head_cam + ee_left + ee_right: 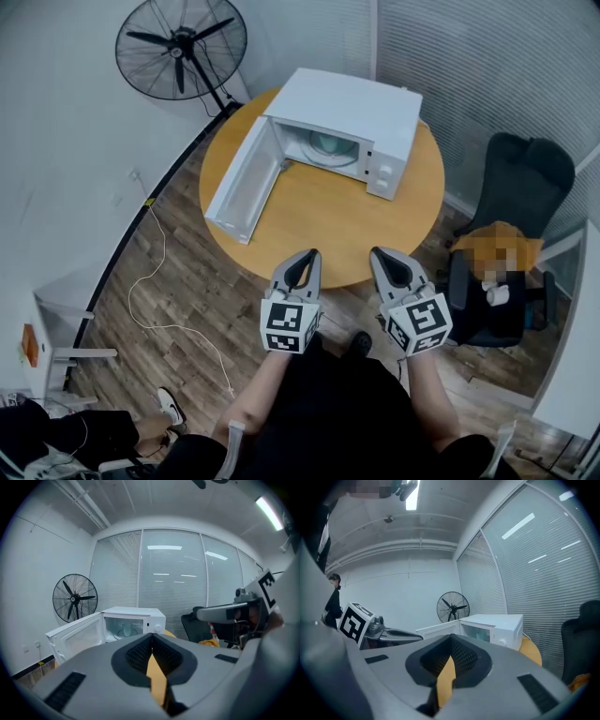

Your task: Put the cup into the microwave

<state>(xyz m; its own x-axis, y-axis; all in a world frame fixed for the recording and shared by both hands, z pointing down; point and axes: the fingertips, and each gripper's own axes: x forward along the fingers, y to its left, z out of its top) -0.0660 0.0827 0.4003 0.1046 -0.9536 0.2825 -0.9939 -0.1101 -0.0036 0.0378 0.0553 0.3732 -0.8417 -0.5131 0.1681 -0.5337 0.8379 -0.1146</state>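
Both grippers are empty, jaws pressed together. The left gripper (307,253) and right gripper (381,253) hang side by side, tips over the near edge of the round wooden table (319,220). Beyond the table stand 1 pedestal fan (181,45) at the left and 1 black office chair (525,173) at the right. On the table's far side sits the white microwave (361,101), its door (244,183) swung wide open. The pale cup (330,143) stands inside the cavity, well apart from the 2 grippers.
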